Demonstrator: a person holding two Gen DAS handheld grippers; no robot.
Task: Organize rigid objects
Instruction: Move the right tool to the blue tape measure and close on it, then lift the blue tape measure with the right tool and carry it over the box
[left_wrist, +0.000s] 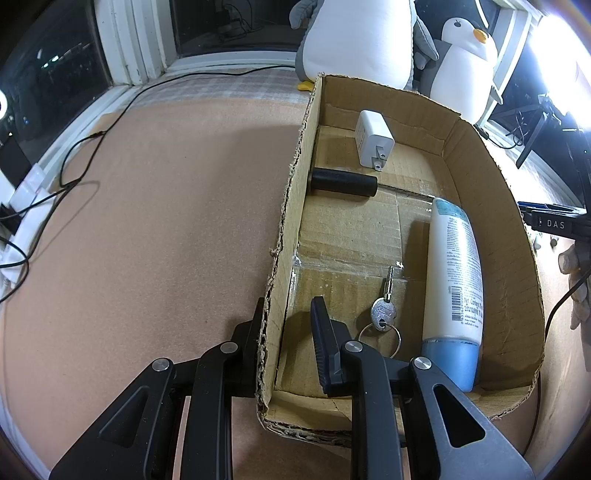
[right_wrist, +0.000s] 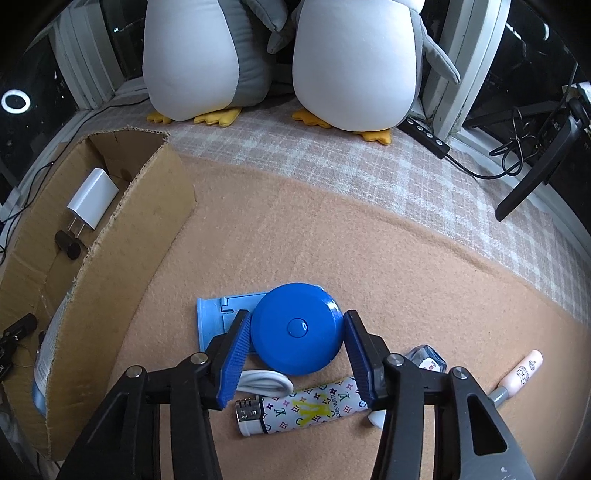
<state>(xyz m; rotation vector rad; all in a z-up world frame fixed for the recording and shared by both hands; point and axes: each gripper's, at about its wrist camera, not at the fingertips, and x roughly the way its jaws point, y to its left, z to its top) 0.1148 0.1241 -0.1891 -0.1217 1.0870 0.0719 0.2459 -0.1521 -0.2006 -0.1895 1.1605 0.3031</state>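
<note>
From my left wrist, my left hand-held gripper (left_wrist: 286, 325) straddles the cardboard box (left_wrist: 495, 206) wall, fingers apart, gripping nothing; inside lie a charger (left_wrist: 373, 138), black cylinder (left_wrist: 343, 182), key (left_wrist: 384, 310) and lotion bottle (left_wrist: 456, 273). From my right wrist, my right hand-held gripper (right_wrist: 295, 332) spreads wide around the blue round tape measure (right_wrist: 295, 328) beside a lighter (right_wrist: 299, 410).

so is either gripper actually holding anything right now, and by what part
The right gripper brackets the blue round case at its side rim; contact cannot be told. The left gripper straddles the cardboard box wall, jaws open, holding nothing.
</note>
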